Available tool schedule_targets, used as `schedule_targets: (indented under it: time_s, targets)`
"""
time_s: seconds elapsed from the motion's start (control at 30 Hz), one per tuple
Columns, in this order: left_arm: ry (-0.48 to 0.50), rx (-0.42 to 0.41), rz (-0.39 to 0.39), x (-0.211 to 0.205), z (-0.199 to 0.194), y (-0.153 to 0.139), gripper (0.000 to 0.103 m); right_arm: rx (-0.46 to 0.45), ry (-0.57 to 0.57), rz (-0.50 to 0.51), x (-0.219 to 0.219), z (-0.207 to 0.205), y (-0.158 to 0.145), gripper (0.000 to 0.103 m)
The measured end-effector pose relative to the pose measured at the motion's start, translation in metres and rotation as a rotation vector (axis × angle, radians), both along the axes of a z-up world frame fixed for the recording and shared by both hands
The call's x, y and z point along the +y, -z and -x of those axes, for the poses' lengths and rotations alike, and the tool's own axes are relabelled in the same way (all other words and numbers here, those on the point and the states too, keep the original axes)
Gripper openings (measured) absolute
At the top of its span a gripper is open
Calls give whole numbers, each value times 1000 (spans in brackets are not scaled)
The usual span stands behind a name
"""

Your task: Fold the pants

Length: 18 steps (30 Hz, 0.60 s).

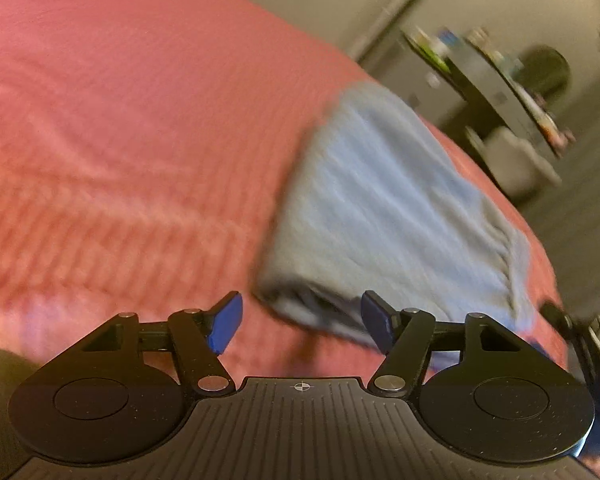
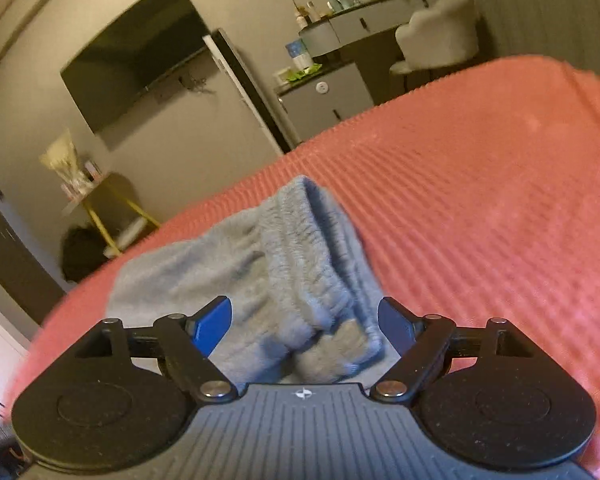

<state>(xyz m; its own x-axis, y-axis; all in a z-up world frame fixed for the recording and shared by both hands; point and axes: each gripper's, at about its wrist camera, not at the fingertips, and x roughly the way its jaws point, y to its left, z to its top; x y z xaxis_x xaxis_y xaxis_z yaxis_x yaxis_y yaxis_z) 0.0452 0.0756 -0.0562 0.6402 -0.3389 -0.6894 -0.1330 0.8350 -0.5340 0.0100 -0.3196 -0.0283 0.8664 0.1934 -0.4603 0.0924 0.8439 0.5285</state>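
Light blue fleece pants [image 1: 388,208] lie folded in a compact bundle on a pink ribbed bedspread [image 1: 132,128]. My left gripper [image 1: 302,322] is open and empty, its blue pads just short of the bundle's near folded corner. In the right wrist view the pants [image 2: 284,256] lie directly ahead, waistband ridge upward. My right gripper [image 2: 306,326] is open, its fingers either side of the bundle's near end, not closed on it. The bedspread [image 2: 480,200] fills the right of that view.
The bed edge falls away to the right in the left wrist view, with a dark shelf unit [image 1: 496,92] beyond. In the right wrist view stand a wall TV [image 2: 136,56], a vanity with chair [image 2: 436,36] and a small yellow-legged table [image 2: 112,208].
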Motion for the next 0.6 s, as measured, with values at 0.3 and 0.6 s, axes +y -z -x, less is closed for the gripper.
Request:
schedule_targets:
  time_s: [0.3, 0.6]
  targets:
    - [-179, -22, -36, 14, -14, 14, 74, -81, -145, -136, 3, -4, 6, 71]
    - [-217, -207, -169, 6, 3, -15, 66, -58, -167, 56, 31, -10, 2, 40]
